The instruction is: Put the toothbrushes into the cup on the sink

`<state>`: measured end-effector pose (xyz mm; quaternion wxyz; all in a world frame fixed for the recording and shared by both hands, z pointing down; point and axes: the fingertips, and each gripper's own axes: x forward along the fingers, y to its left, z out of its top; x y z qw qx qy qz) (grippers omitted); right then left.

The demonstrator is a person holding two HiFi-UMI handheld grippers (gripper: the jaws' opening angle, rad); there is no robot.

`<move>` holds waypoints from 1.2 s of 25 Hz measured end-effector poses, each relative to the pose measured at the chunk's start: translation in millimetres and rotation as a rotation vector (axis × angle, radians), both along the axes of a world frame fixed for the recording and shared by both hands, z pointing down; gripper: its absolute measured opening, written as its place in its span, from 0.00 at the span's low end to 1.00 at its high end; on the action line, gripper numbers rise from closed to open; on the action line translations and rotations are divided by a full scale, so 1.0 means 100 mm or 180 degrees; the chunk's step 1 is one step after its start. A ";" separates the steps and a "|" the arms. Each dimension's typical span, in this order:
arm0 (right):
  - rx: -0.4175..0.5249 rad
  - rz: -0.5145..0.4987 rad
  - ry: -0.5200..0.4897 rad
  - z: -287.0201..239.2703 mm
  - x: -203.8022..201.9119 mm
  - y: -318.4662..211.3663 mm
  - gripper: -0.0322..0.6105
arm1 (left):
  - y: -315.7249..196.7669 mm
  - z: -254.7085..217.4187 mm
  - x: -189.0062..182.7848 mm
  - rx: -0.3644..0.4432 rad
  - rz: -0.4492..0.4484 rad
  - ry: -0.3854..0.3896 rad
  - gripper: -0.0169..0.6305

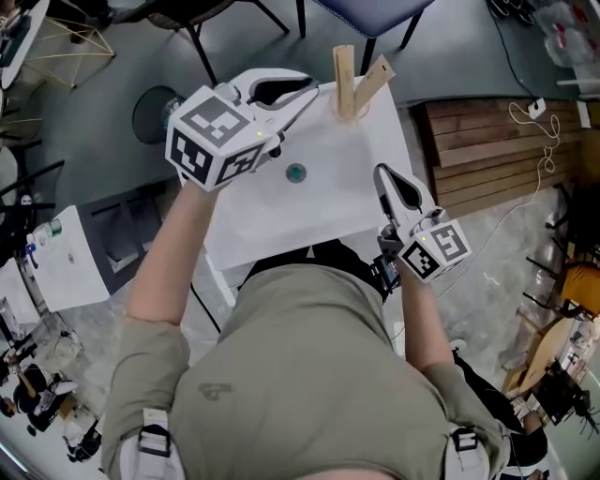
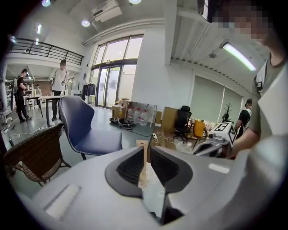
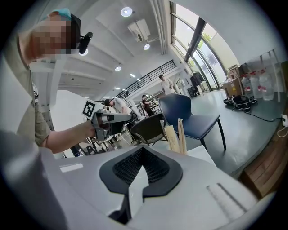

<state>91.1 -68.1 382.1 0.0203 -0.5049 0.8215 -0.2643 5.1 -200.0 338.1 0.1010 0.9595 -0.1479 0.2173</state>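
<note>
Two toothbrushes in tan card boxes [image 1: 353, 82] stand upright and lean apart at the far edge of the white sink [image 1: 347, 192]. The cup that holds them is hard to tell from the white surface. My left gripper [image 1: 309, 97] hovers just left of them and does not touch them. Its jaws stand a narrow slot apart with nothing between, and one box [image 2: 143, 155] shows beyond the slot. My right gripper [image 1: 380, 172] is over the sink's right side, nearer me, shut and empty. In the right gripper view both boxes [image 3: 176, 137] rise ahead.
A dark drain [image 1: 296, 172] sits mid-sink. Behind the sink stands a blue chair [image 1: 375, 14], a wooden slatted platform [image 1: 487, 150] with a white cable lies to the right, and a white cabinet [image 1: 66, 262] is at the left. People stand far off in the room.
</note>
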 end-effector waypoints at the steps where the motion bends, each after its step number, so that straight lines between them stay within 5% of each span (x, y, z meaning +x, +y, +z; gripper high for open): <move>1: 0.0012 -0.0010 0.0005 -0.01 -0.04 0.00 0.07 | 0.05 -0.03 -0.03 0.0010 0.0008 0.0025 0.10; 19: 0.0163 -0.0133 0.0144 -0.24 -0.49 0.16 0.07 | 0.85 -0.05 -0.45 -0.0176 0.0012 0.0462 0.04; 30: 0.0184 -0.0217 0.0199 -0.29 -0.69 0.22 0.07 | 1.26 0.27 -0.59 -0.0372 -0.0021 0.0476 0.04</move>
